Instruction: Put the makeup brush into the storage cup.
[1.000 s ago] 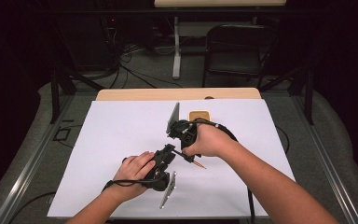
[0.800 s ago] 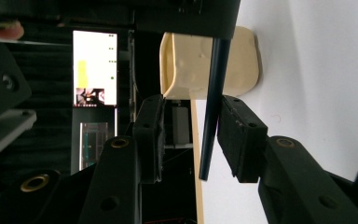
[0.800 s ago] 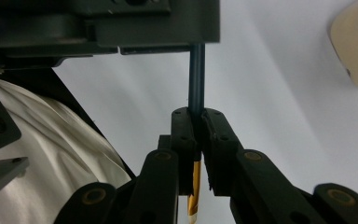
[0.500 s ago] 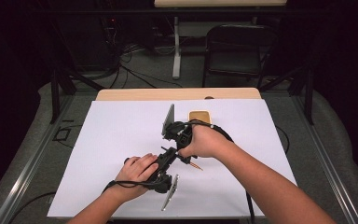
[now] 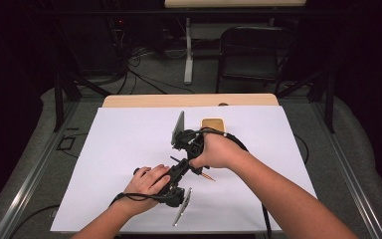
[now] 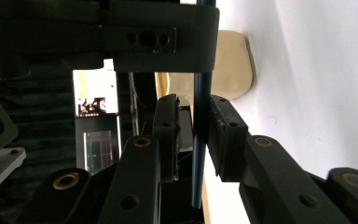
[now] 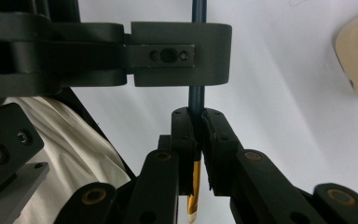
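Note:
A pen with a dark blue barrel (image 7: pixel 196 95) and a gold end (image 5: pixel 207 177) is held just above the white sheet (image 5: pixel 129 144). My right gripper (image 7: pixel 198 114) is shut on the barrel, seen under the right hand (image 5: pixel 195 165). My left gripper (image 6: pixel 193 105) comes in from the lower left (image 5: pixel 180 168). Its jaws have just been closing, with the pen barrel (image 6: pixel 201 140) between them. One pad lies against the barrel and a narrow gap shows at the other.
A tan rounded block (image 5: pixel 213 123) lies on the sheet just beyond the hands. The wooden table edge (image 5: pixel 189 100) runs along the back. A folding chair (image 5: pixel 253 50) and cables on the floor stand behind the table.
The left gripper's jaws have drawn in around the pen barrel. Both hands have kept their places.

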Demonstrator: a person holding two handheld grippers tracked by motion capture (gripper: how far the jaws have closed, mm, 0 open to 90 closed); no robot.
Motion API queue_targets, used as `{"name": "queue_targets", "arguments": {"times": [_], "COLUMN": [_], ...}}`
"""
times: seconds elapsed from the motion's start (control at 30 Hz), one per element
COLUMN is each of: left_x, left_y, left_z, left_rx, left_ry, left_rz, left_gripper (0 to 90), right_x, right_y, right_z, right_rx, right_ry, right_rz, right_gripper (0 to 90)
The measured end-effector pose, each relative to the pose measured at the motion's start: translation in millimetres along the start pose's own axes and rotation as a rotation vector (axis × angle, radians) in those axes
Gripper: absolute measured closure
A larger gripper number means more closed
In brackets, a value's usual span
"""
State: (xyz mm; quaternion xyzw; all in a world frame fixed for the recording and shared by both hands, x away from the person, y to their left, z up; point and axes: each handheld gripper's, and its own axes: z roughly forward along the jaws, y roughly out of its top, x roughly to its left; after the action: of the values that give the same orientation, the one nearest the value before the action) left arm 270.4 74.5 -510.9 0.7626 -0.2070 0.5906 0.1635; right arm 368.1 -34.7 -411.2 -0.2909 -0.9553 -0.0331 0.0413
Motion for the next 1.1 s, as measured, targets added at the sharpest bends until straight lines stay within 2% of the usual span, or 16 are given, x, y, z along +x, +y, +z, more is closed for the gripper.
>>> {"name": "queue_targets", "arguments": {"times": [0.2, 0.3, 0.63, 0.77, 0.87, 1.1], "left_x": [-0.3, 0.1, 0.0, 1.4, 1.0, 0.7], "left_y": [0.6, 1.3, 1.6, 1.8, 1.8, 2.2], "left_z": [0.1, -0.5, -0.7, -0.7, -0.1, -1.0], "left_rx": [-0.006, 0.002, -0.009, -0.001, -0.012, -0.012], "left_ry": [-0.005, -0.010, -0.012, -0.004, 0.006, -0.003], "left_rz": [0.003, 0.019, 0.010, 0.014, 0.000, 0.014], "left_gripper": [76.8, 77.6, 79.9, 74.6, 73.9, 75.5], "right_x": [0.8, 1.4, 2.8, 3.7, 5.0, 5.3], "right_y": [0.7, 0.8, 1.4, 2.0, 2.7, 3.7], "right_z": [-0.1, 0.7, -1.0, -2.1, -1.7, -1.4], "right_rx": [0.001, -0.004, -0.004, -0.009, -0.015, -0.001], "right_ry": [0.000, -0.001, -0.002, 0.001, 0.002, -0.001], "right_rz": [-0.007, -0.010, -0.018, -0.021, -0.027, -0.028], "right_gripper": [83.4, 83.4, 83.3, 83.4, 83.4, 83.3]}}
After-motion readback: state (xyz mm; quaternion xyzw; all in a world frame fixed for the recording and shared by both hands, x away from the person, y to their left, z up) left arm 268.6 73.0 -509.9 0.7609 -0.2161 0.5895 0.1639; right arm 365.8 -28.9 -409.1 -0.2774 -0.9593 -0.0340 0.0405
